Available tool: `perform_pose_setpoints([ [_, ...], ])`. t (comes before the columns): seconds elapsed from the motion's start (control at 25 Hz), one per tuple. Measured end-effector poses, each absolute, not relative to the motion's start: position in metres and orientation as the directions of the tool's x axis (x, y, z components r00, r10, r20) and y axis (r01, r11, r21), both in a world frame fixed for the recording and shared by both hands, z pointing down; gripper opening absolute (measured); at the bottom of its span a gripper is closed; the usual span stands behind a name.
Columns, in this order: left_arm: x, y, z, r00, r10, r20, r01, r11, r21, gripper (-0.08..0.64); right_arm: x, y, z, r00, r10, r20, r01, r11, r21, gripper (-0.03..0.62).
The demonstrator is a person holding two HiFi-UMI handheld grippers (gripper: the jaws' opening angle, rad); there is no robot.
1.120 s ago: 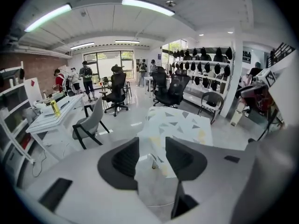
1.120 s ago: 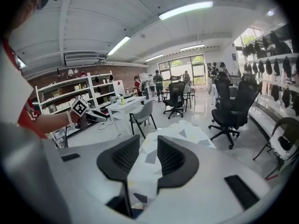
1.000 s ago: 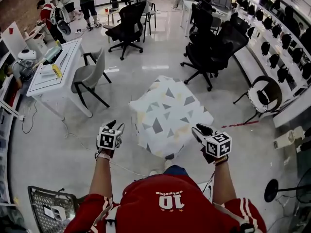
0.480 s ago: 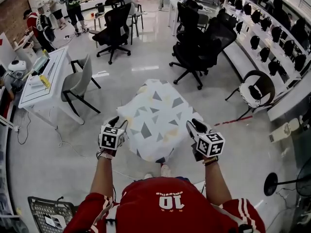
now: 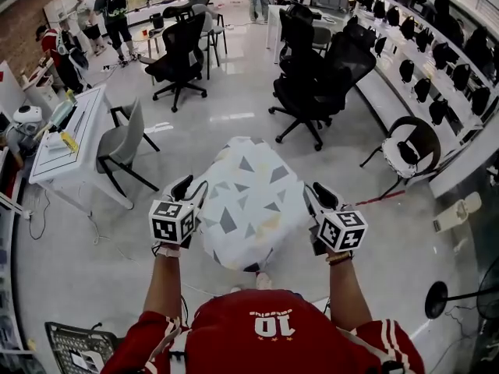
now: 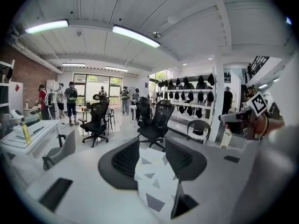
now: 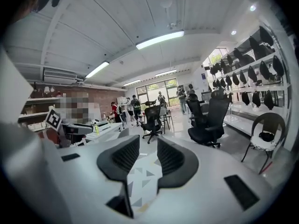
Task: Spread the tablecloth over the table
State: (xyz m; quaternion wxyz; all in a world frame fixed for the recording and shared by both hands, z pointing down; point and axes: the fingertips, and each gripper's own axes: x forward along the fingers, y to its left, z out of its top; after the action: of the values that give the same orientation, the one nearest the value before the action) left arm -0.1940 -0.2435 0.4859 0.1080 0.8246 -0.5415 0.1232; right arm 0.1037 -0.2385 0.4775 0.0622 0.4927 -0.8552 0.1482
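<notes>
A white tablecloth (image 5: 245,201) with grey triangles hangs spread in front of me, held at its two near edges. My left gripper (image 5: 187,185) is shut on its left edge, and in the left gripper view the tablecloth (image 6: 156,185) runs between the two pads of the gripper (image 6: 148,160). At the cloth's right edge my right gripper (image 5: 318,194) is shut as well, and the right gripper view shows the patterned tablecloth (image 7: 142,183) pinched in the gripper (image 7: 148,157). Whatever lies under the cloth is hidden.
A white desk (image 5: 66,142) with a grey chair (image 5: 121,142) stands at the left. Black office chairs (image 5: 320,76) stand ahead, with a round chair (image 5: 409,150) at the right. A wire basket (image 5: 78,345) sits near my left foot. Several people stand at the back.
Both grippers have moved inward and forward from the cloth's near corners onto its side edges. The cloth has bulged up and shifted toward me.
</notes>
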Motion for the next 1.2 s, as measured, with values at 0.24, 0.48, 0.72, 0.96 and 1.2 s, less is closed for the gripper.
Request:
perform_pose_setpoints([
  [0.24, -0.171, -0.247, 0.440, 0.465, -0.868, 0.176, -0.885, -0.449, 0.124, 0.162, 0.102, -0.244, 0.438, -0.507, -0.842, 0.187, -0.862, 0.487, -0.142, 0.127],
  [0.48, -0.157, -0.245, 0.402, 0.484, -0.872, 0.079, -0.873, -0.475, 0.108, 0.124, 0.106, -0.247, 0.404, -0.497, -0.860, 0.118, -0.867, 0.486, -0.111, 0.121],
  [0.72, -0.146, -0.244, 0.380, 0.495, -0.868, 0.038, -0.868, -0.493, 0.063, 0.098, 0.112, -0.251, 0.383, -0.476, -0.877, 0.067, -0.879, 0.471, -0.072, 0.103],
  [0.96, -0.143, -0.246, 0.378, 0.503, -0.864, 0.026, -0.863, -0.500, 0.076, 0.067, 0.102, -0.251, 0.378, -0.504, -0.862, 0.058, -0.864, 0.501, -0.049, 0.089],
  [1.2, -0.145, -0.247, 0.375, 0.502, -0.865, 0.013, -0.863, -0.499, 0.080, 0.046, 0.103, -0.254, 0.377, -0.498, -0.865, 0.051, -0.867, 0.496, -0.052, 0.075],
])
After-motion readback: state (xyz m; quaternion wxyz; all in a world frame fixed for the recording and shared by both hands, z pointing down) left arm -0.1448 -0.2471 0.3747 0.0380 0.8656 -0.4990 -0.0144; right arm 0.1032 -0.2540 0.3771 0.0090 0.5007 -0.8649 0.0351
